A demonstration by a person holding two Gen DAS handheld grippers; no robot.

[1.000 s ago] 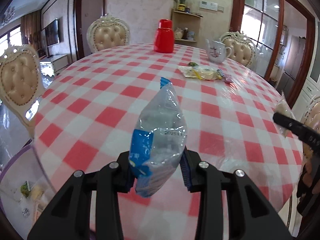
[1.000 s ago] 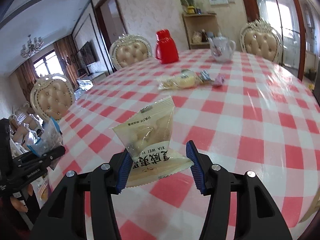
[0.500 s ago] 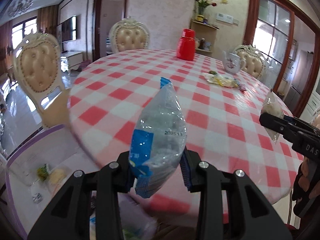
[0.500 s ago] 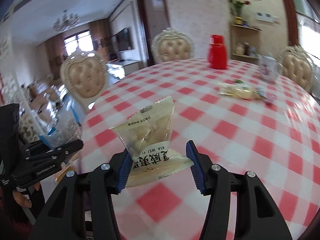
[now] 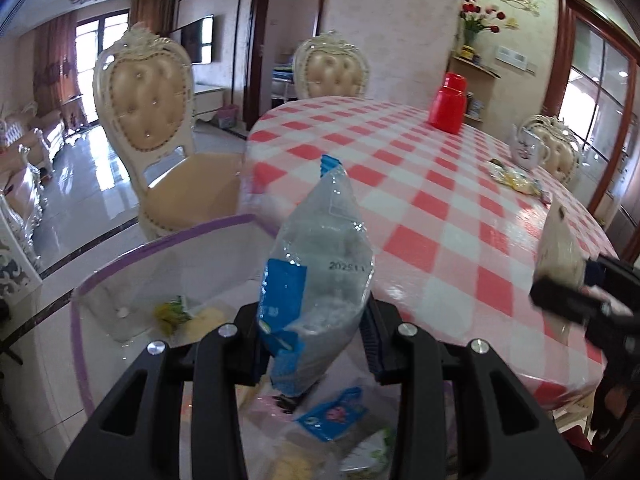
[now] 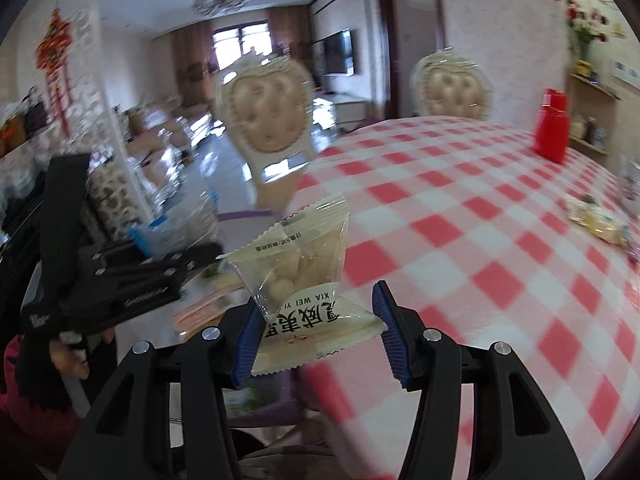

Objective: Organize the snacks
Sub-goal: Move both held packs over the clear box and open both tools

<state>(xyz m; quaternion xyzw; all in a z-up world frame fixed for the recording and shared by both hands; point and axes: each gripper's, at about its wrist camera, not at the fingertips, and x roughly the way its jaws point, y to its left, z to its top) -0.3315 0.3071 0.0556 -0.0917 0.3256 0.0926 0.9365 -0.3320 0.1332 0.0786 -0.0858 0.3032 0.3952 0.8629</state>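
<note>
My left gripper (image 5: 316, 344) is shut on a clear snack bag with a blue label (image 5: 320, 272), held upright. It hangs over a clear bin with a purple rim (image 5: 160, 240) beside the table; several snack packets (image 5: 332, 416) lie in the bin. My right gripper (image 6: 316, 332) is shut on a cream packet with dark print (image 6: 304, 264), over the edge of the red-and-white checked table (image 6: 480, 240). In the left wrist view that packet (image 5: 560, 248) shows at the right edge. The left gripper (image 6: 160, 264) shows at the left of the right wrist view.
More snacks (image 5: 516, 180) lie far across the table, near a white teapot (image 5: 528, 148) and a red jug (image 5: 450, 104). A padded chair (image 5: 148, 128) stands just behind the bin, another chair (image 5: 330, 68) at the table's far side. A hand (image 6: 68, 356) grips the left tool.
Both grippers have swung left, from over the table to its edge, each with its packet still gripped. The bin has come into view under the left gripper.
</note>
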